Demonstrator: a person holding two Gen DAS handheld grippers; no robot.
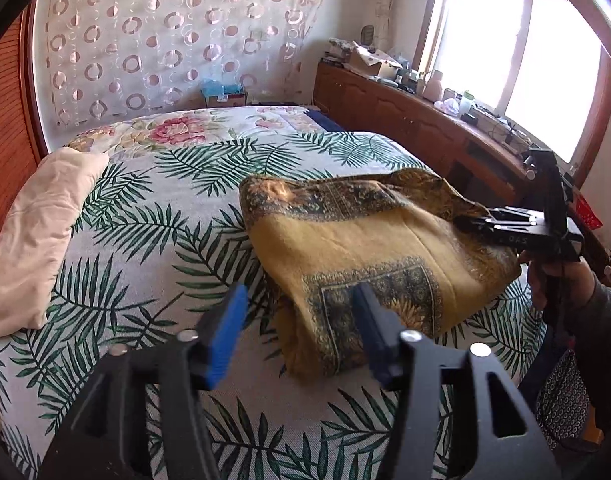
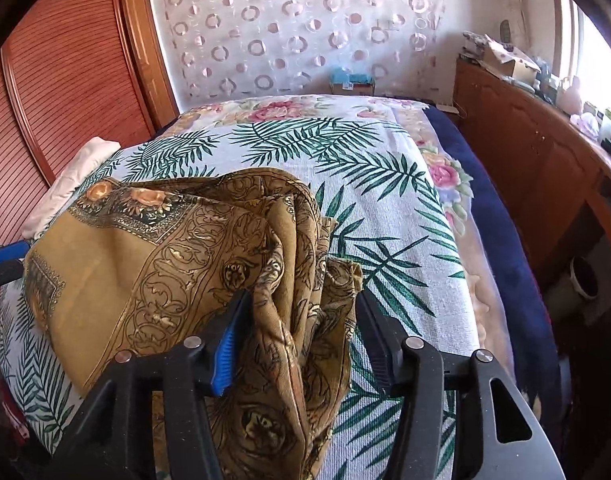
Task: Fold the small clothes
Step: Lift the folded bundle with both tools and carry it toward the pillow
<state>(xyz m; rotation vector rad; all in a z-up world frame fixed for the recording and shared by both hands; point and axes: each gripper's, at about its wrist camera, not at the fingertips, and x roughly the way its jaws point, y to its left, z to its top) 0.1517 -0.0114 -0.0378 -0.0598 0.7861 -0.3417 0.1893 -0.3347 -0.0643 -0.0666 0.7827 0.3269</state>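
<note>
A mustard-yellow patterned cloth lies partly folded on the bed with the palm-leaf cover. My left gripper is open and empty, its blue pads hovering over the cloth's near left corner. My right gripper reaches in from the right at the cloth's far right edge. In the right wrist view a bunched fold of the cloth sits between the fingers of my right gripper, which stand well apart. The left gripper's tip shows at the left edge.
A cream pillow lies at the bed's left side. A floral quilt covers the far end. A wooden cabinet with clutter runs along the right under a window. A wooden wardrobe stands on the left.
</note>
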